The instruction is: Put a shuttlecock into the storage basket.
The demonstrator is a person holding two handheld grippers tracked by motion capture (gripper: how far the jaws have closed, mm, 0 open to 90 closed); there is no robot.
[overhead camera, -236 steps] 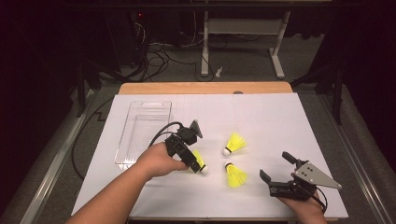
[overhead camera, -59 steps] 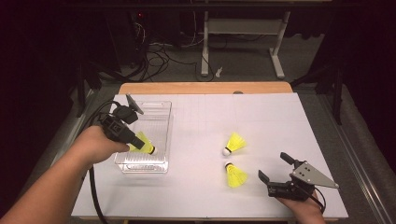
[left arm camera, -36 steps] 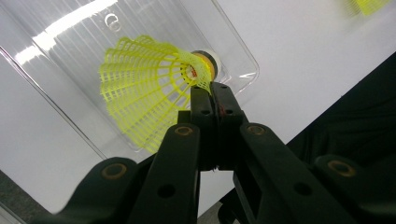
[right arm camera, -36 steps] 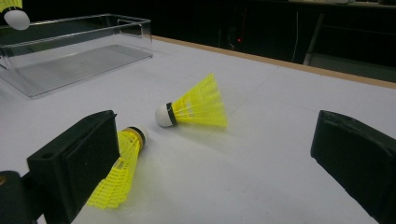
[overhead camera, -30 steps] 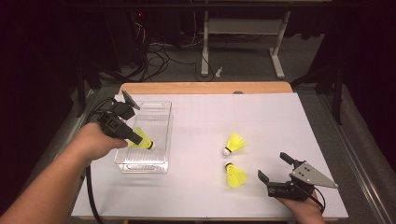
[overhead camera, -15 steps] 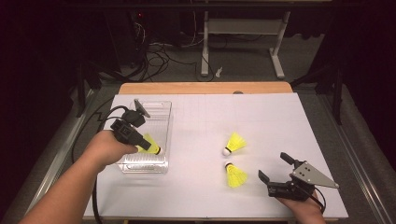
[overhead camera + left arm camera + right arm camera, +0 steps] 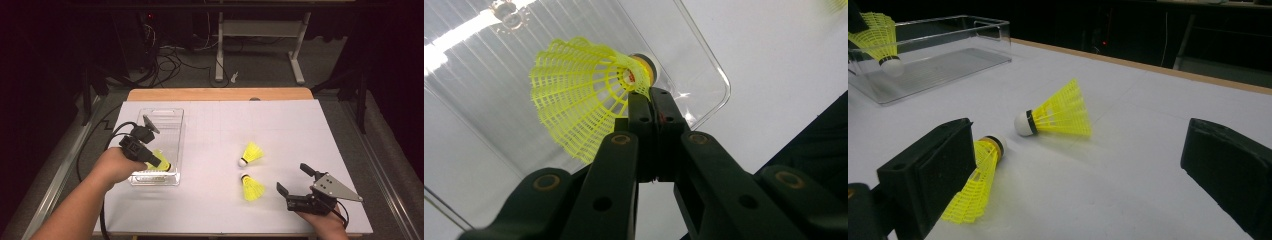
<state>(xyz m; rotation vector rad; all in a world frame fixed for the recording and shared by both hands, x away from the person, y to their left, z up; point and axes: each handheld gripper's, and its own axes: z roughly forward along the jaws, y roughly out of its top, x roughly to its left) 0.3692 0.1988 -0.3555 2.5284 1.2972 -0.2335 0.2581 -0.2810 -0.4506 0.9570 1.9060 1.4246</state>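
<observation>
Gripping a yellow shuttlecock [image 7: 574,107] by the edge of its mesh skirt, the left gripper [image 7: 150,156] hangs over the near end of the clear plastic box [image 7: 170,116] at the left of the white table [image 7: 280,125]. Its jaws are pinched tight on the skirt just beside the cork, so the light thing cannot slip or spin, and the skirt flares off to one side. In the right gripper view this shuttlecock [image 7: 879,37] hangs cork-down inside the box walls, just above the floor; I judge it is about to be dropped in.

Two more shuttlecocks lie on the sheet well apart from the box: one [image 7: 251,152] farther from the person, its white cork toward the near side, and one [image 7: 252,187] nearer, with a paler cork ringed in black. They lie close together but do not touch. The right gripper [image 7: 295,181] rests low on the table just beside the nearer one, jaws spread wide and holding nothing, likely waiting its turn.
</observation>
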